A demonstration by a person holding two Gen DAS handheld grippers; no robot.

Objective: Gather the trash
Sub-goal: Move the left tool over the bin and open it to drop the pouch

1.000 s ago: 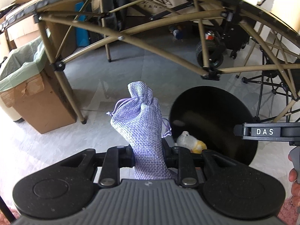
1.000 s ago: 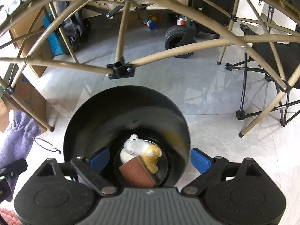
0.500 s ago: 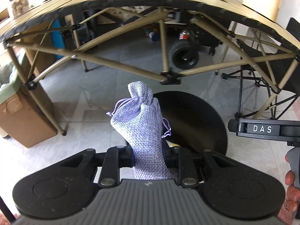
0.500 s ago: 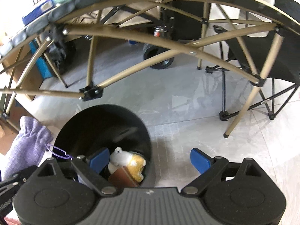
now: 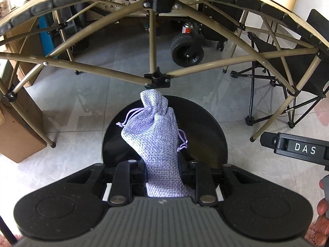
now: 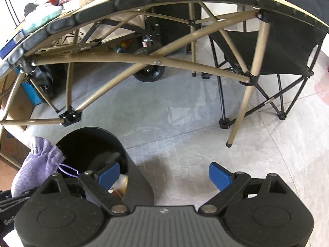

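My left gripper [image 5: 162, 168] is shut on a lilac drawstring pouch [image 5: 156, 135] and holds it upright over the mouth of a round black trash bin [image 5: 205, 135] on the floor. The pouch [image 6: 37, 166] and the bin [image 6: 82, 144] also show at the lower left of the right wrist view. Some trash, a pale crumpled piece and a brown piece [image 6: 119, 187], lies inside the bin. My right gripper [image 6: 164, 175] is open and empty, to the right of the bin above the floor. Its blue pads [image 6: 219, 175] are wide apart.
A folding table with a tan tube frame [image 5: 156, 78] arches over the bin. A table leg [image 6: 240, 111] stands on the right. A black folding chair [image 6: 277, 47] is to the right. A cardboard box [image 5: 18, 129] sits on the left. A black-wheeled cart [image 5: 187, 49] stands behind.
My left gripper has carried the pouch to the right, from beside the bin to over its mouth. My right gripper has moved right, off the bin, and its view has tilted up.
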